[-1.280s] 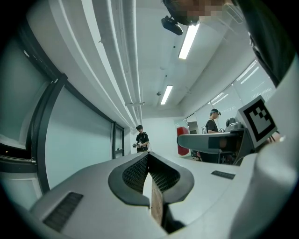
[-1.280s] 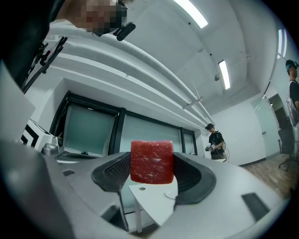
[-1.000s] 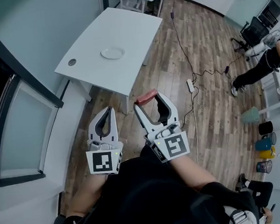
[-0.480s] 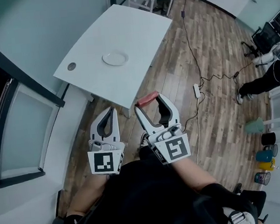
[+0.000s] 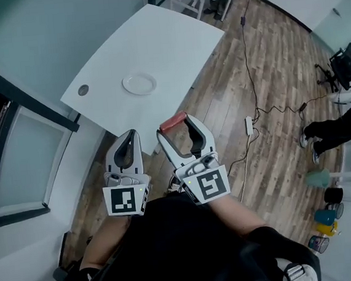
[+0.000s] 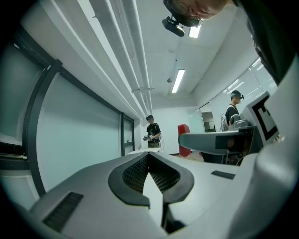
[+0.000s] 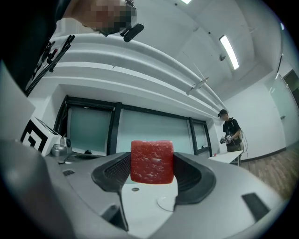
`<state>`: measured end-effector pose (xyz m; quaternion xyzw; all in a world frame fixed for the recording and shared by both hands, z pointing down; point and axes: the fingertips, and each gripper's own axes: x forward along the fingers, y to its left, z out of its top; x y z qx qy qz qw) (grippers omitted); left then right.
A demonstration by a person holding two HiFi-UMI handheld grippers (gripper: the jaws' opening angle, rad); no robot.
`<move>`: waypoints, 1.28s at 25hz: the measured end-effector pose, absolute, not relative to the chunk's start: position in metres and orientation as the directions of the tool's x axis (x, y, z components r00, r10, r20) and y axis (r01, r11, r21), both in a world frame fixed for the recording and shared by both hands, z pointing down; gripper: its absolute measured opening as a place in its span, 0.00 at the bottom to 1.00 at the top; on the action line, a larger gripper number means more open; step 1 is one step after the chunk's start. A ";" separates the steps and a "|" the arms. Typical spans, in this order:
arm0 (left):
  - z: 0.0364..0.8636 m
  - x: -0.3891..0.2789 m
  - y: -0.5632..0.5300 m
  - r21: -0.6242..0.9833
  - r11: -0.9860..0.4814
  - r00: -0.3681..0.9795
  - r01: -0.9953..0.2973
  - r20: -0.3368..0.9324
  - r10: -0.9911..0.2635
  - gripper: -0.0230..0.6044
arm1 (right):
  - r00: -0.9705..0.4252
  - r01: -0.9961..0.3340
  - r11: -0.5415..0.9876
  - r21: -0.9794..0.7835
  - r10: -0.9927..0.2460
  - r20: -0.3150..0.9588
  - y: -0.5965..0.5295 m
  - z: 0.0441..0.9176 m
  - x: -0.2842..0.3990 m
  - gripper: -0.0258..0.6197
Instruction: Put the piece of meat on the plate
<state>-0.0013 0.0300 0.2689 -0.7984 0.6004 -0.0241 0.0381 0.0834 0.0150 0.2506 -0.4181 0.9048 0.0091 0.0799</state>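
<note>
White table (image 5: 159, 39) w/ plate (image 5: 139, 83) near edge ahead; right hand-held gripper (image 5: 175, 124) clamps meat (image 7: 151, 161), left hand-held gripper (image 5: 132, 135) closed

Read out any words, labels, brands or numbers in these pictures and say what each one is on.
None can be read.
Cubes on the left gripper and right gripper: black-and-white square marker patterns only, no letters or numbers.
The plate and the piece of meat: no print visible.

Plate (image 5: 139, 83) on the table (image 5: 159, 39), well ahead of me. Meat (image 5: 173, 121) in my right gripper (image 5: 175, 125), left gripper (image 5: 130, 136) just beside it.
</note>
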 end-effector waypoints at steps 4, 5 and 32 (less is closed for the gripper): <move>0.272 0.006 0.012 -0.093 -0.237 0.238 -0.967 -0.001 -0.971 0.02 | -0.676 -0.723 0.690 -0.042 -0.719 -0.163 -0.004 0.252 0.088 0.48; 0.272 0.007 0.009 -0.091 -0.232 0.232 -0.969 0.005 -0.973 0.02 | -0.682 -0.717 0.696 -0.042 -0.712 -0.164 -0.008 0.253 0.089 0.48; 0.316 -0.074 -0.149 -0.014 -0.352 0.348 -0.936 0.114 -0.930 0.02 | -0.623 -0.781 0.620 -0.069 -0.782 0.022 -0.158 0.290 0.004 0.48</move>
